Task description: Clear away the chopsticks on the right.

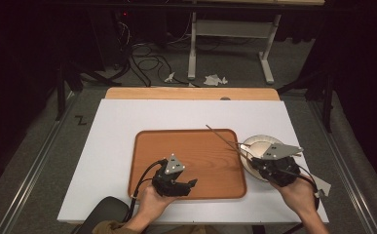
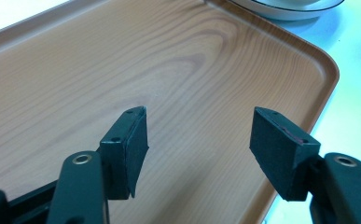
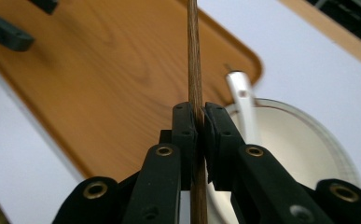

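Chopsticks are clenched in our right gripper over the tray's right edge beside the plate, while our left gripper is waiting unclenched over the tray's near edge, so we judge placing remains.

Dim dark surroundings, bright tabletop, blurred close foregrounds

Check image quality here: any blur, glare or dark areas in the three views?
High view: dim, surroundings black, white table evenly lit. Left gripper view: sharp pads, soft sheen on the tray. Right gripper view: tongs and stick crisp, bowl and tray blurred.
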`<state>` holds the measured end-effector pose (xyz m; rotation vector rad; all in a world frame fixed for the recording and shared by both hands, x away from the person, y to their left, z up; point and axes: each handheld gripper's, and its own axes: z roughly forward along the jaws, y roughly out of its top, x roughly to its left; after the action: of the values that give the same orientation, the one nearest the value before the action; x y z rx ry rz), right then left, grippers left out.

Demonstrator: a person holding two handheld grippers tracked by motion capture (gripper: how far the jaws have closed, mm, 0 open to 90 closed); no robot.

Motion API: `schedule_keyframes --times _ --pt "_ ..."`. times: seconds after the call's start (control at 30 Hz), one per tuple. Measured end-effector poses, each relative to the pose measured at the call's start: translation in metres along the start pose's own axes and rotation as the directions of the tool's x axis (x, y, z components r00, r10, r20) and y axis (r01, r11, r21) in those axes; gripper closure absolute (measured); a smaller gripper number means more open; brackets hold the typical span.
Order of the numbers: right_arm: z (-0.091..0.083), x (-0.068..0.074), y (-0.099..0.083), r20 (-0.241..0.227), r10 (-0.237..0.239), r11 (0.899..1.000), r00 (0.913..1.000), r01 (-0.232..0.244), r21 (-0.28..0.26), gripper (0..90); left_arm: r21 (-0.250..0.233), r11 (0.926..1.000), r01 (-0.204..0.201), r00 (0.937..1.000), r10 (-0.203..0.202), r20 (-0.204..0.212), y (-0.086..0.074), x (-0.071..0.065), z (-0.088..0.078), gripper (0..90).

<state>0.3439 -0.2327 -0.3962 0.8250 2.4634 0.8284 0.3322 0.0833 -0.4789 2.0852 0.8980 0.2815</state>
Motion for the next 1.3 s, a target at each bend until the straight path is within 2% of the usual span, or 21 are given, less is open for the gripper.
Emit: schedule_keyframes --times 0.03,0.07,0.13,0.2,0.27,0.43,0.67,0.7,0.97,1.03,1.3 --pt "0.000 0.000 0.000 0.000 0.000 1.000 1.0000 0.000 0.000 84.3 -0.002 1.0000 0.001 1.0000 -0.001 0.000 0.000 0.000 0.000 36.9" --pt "0.009 0.010 0.001 -0.008 -0.019 1.000 0.9998 0.019 0.020 84.3 -0.006 1.0000 0.001 1.0000 -0.001 -0.003 0.000 0.000 -0.001 36.9" --pt "0.013 0.013 0.002 -0.018 -0.021 0.999 0.9996 0.022 0.023 84.3 -0.005 1.0000 0.001 1.0000 -0.001 -0.004 0.000 0.000 -0.002 36.8" --pt "0.027 0.020 0.003 -0.041 -0.020 0.998 0.9989 0.022 0.057 84.3 -0.009 1.0000 0.004 1.0000 -0.004 -0.002 0.000 0.001 -0.002 36.9" --pt "0.033 0.021 0.002 -0.052 -0.002 0.998 0.9987 0.005 0.059 84.3 -0.007 1.0000 0.004 1.0000 -0.004 -0.002 0.000 0.001 -0.002 36.9" --pt "0.045 0.023 0.001 -0.045 0.038 0.997 0.9983 -0.035 0.066 84.2 -0.009 1.0000 0.001 1.0000 -0.001 -0.004 0.000 0.000 -0.003 36.9" --pt "0.066 0.027 0.002 -0.040 0.053 0.993 0.9978 -0.048 0.103 84.2 -0.009 1.0000 0.002 1.0000 -0.002 -0.009 0.000 0.001 -0.003 36.9" --pt "0.070 0.028 0.002 -0.036 0.066 0.992 0.9971 -0.062 0.111 84.2 -0.009 1.0000 0.002 1.0000 -0.002 -0.009 0.000 0.001 -0.003 36.9" --pt "0.089 0.034 0.006 -0.029 0.066 0.988 0.9974 -0.061 0.145 83.9 -0.011 0.9999 0.001 1.0000 -0.001 -0.007 0.000 0.000 -0.004 36.9" --pt "0.098 0.036 0.007 -0.030 0.073 0.983 0.9969 -0.067 0.169 83.7 -0.013 0.9999 0.001 1.0000 -0.001 -0.007 0.000 0.000 -0.004 36.8" --pt "0.109 0.040 0.004 -0.033 0.081 0.978 0.9962 -0.073 0.197 83.4 -0.012 0.9999 -0.001 1.0000 0.001 -0.009 0.000 0.000 -0.004 36.7"
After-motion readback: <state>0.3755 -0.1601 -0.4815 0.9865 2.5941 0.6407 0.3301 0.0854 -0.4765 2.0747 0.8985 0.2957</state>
